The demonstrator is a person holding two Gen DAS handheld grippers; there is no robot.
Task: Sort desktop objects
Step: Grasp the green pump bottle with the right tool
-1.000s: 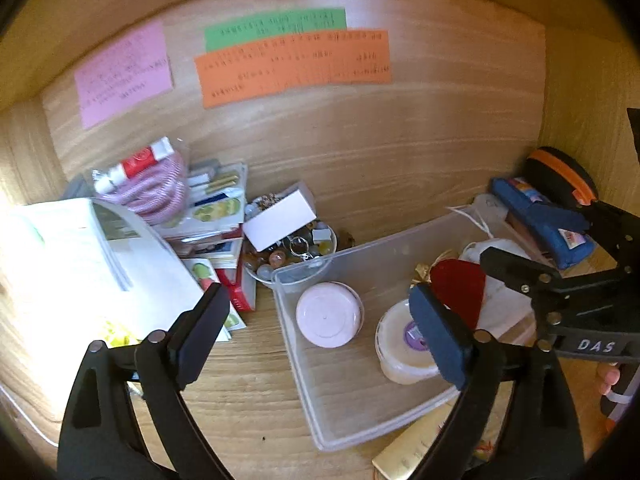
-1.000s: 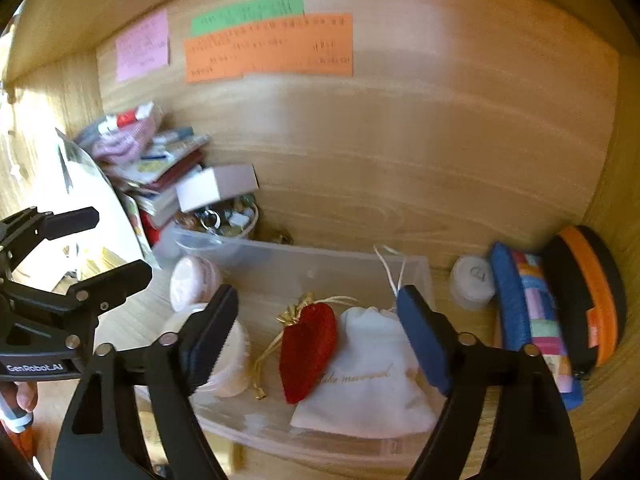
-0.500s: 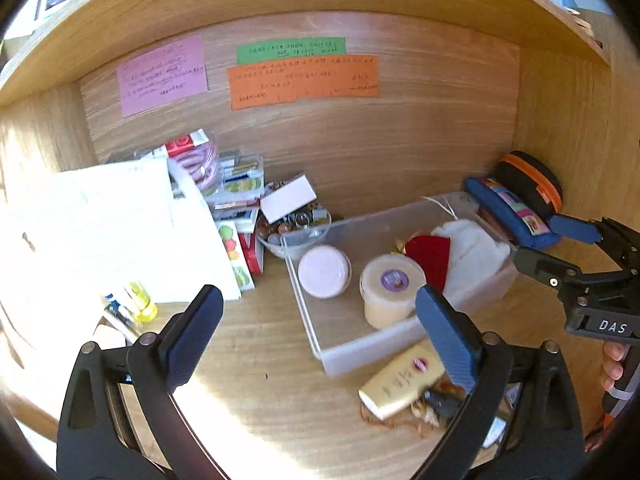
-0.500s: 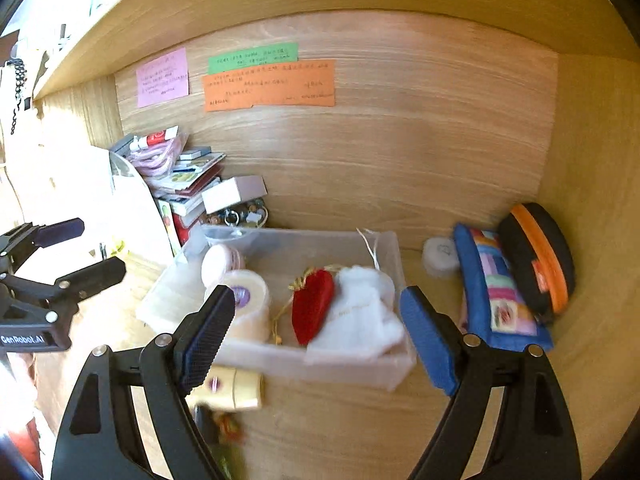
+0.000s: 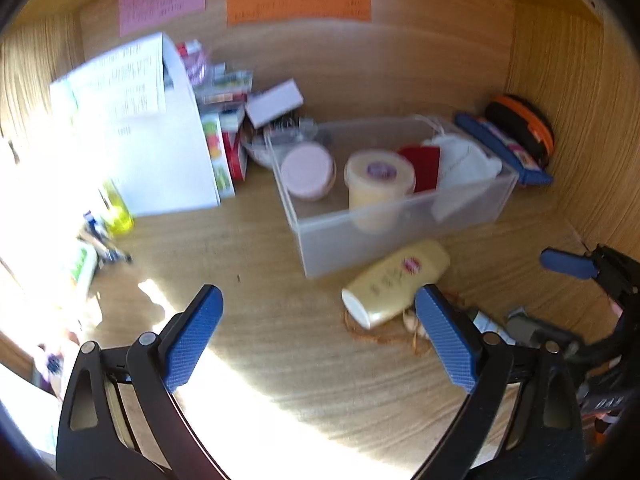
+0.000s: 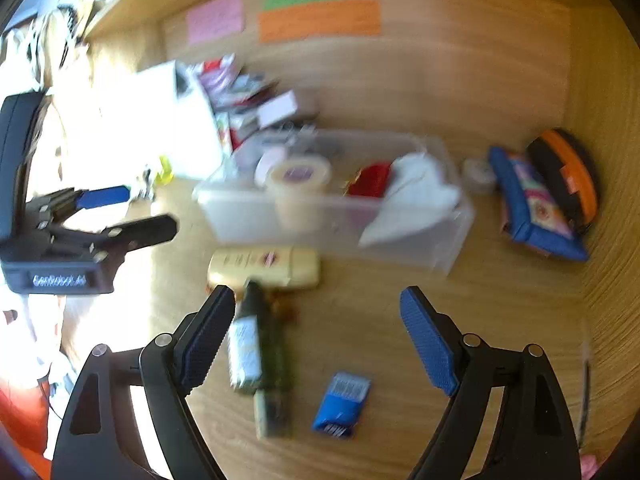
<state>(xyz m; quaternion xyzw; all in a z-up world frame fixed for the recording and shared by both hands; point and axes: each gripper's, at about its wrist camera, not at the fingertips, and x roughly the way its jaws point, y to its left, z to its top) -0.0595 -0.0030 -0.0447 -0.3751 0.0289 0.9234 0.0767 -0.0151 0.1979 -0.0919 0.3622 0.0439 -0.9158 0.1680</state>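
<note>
Wooden desk alcove [image 5: 280,340] with clear bin [image 5: 400,220] at centre, cream bottle [image 5: 396,280] lying at its six o'clock; left gripper [image 5: 320,334], just widened, and right gripper [image 6: 318,336] both gape, empty.

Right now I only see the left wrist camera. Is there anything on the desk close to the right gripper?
Observer: Yes, a small blue packet lies on the desk, inside the right gripper's open reach.
Operator: Anything else there?
Observer: A dark green bottle with a white label lies beside one finger, not gripped.
Operator: What's hiding behind the clear box?
Observer: A small white round thing sits between the clear box and the blue pouch.
</note>
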